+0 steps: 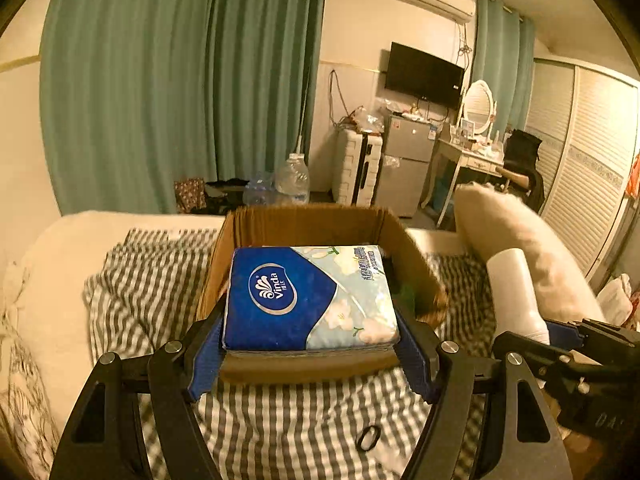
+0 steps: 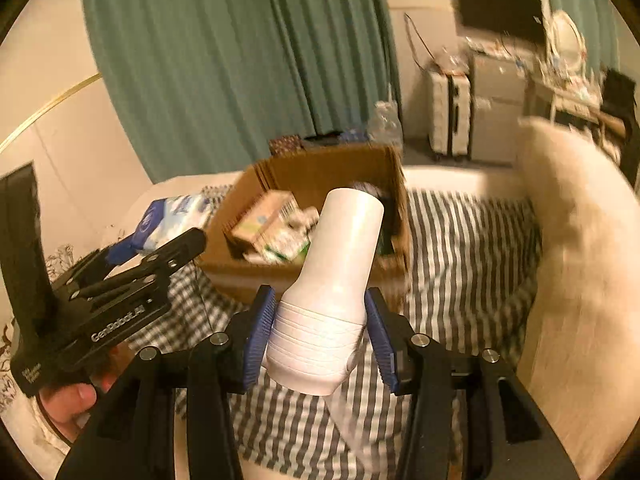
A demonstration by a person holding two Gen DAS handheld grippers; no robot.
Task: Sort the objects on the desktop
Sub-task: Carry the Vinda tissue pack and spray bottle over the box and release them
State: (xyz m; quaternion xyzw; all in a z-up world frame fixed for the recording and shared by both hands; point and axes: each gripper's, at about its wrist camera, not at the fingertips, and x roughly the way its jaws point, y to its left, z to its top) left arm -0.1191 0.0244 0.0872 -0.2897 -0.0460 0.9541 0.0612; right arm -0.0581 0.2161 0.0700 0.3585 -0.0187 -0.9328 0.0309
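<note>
My left gripper (image 1: 310,344) is shut on a blue and floral Vinda tissue pack (image 1: 308,300) and holds it above the open cardboard box (image 1: 304,222) on the striped bedding. My right gripper (image 2: 320,344) is shut on a white hair dryer (image 2: 332,280), barrel pointing towards the box (image 2: 328,168). The dryer also shows at the right of the left wrist view (image 1: 516,292). The box holds a small carton (image 2: 266,220) and other packets. The left gripper with the tissue pack (image 2: 176,216) shows at the left of the right wrist view.
A grey-and-white checked blanket (image 1: 160,280) covers the bed. A cream pillow (image 1: 516,248) lies right of the box. A black hair tie (image 1: 368,438) lies on the blanket near me. Beyond the bed stand water bottles (image 1: 294,178), a suitcase (image 1: 356,168) and a small fridge (image 1: 404,160).
</note>
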